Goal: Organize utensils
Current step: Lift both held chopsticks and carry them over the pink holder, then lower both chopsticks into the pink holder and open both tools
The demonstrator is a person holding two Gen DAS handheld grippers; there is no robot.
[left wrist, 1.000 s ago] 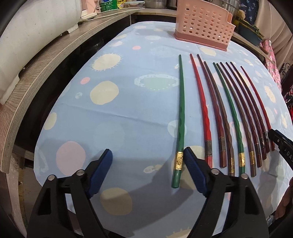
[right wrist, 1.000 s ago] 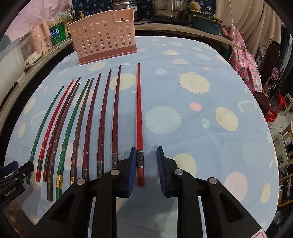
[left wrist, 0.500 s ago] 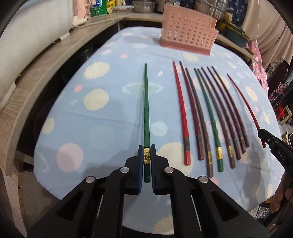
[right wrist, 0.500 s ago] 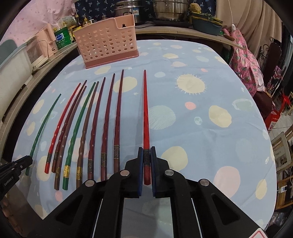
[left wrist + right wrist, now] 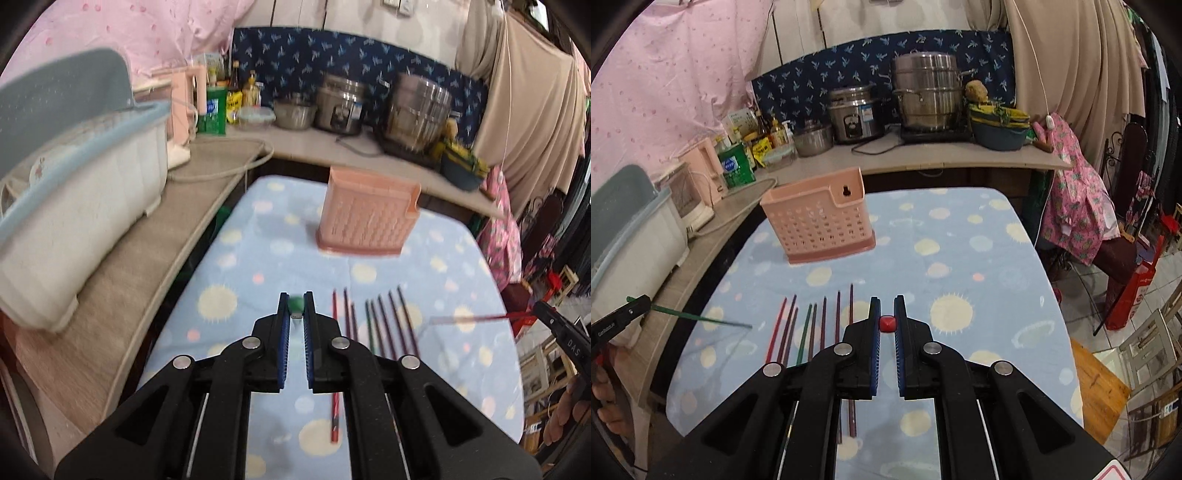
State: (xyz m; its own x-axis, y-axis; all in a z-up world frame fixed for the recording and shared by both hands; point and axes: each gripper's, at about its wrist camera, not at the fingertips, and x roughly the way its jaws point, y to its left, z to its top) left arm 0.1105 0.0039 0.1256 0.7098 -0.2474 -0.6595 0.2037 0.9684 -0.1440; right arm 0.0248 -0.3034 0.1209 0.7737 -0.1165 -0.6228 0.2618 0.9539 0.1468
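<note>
In the left wrist view my left gripper (image 5: pixel 296 297) is shut on a green chopstick (image 5: pixel 296 305), seen end-on between the blue pads and lifted above the table. In the right wrist view my right gripper (image 5: pixel 887 304) is shut on a red chopstick (image 5: pixel 887 324), also end-on and held in the air. Each view shows the other gripper's chopstick from the side: the red chopstick (image 5: pixel 469 318) at right, the green chopstick (image 5: pixel 701 318) at left. Several chopsticks (image 5: pixel 812 325) lie in a row on the spotted blue cloth. A pink perforated holder (image 5: pixel 820 221) stands upright beyond them.
A wooden counter (image 5: pixel 122 280) runs along the left with a white and blue dish rack (image 5: pixel 74 206). Pots (image 5: pixel 927 96), bottles and bowls crowd the back counter. A chair draped in pink fabric (image 5: pixel 1078 206) stands off the table's right edge.
Both grippers shut on their chopsticks, green in the left and red in the right, then rose well above the table. The views now look across to the holder and the back counter.
</note>
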